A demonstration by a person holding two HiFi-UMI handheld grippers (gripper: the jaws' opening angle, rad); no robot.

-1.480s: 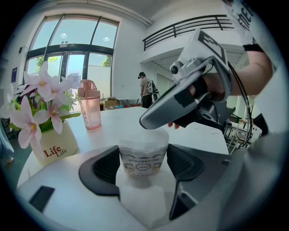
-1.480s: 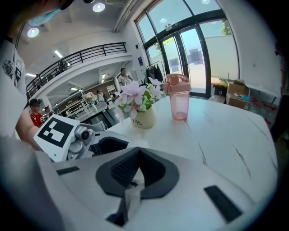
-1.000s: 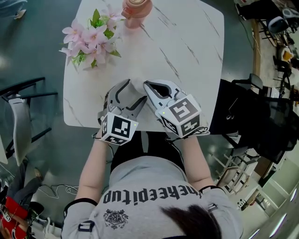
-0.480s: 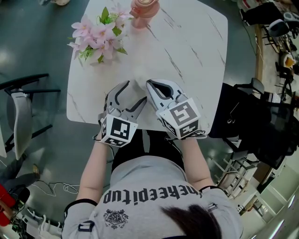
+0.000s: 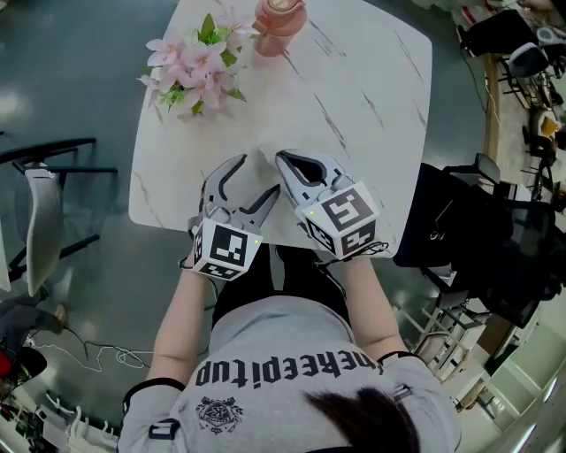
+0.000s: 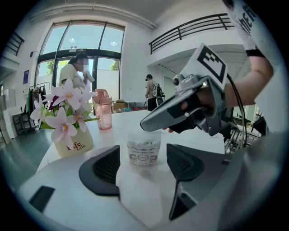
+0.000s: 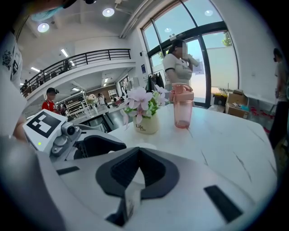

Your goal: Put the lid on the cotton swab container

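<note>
The cotton swab container point(image 6: 144, 151) stands upright on the white marbled surface point(image 5: 371, 106), close to the edge nearest you, clear-walled with the swabs showing inside. From the pictures you cannot tell whether a lid sits on it.

Your left tongs point(image 6: 144, 164) are spread wide. The container shows in the gap between the two dark pads, a little beyond them, touching neither.

Your right tongs point(image 7: 137, 169) are pressed together, with their tip just above the container's top rim. A pale sliver point(image 7: 131, 200) shows low in the seam between the pads, but you cannot tell what it is. In the head view the two tongs point toward each other over that spot, tips near but apart.

Farther across the surface, a vase of pink flowers point(image 5: 196, 66) stands at your left. A pink bottle point(image 5: 280, 18) stands near the far edge, just beside the flowers and well apart from the container.
</note>
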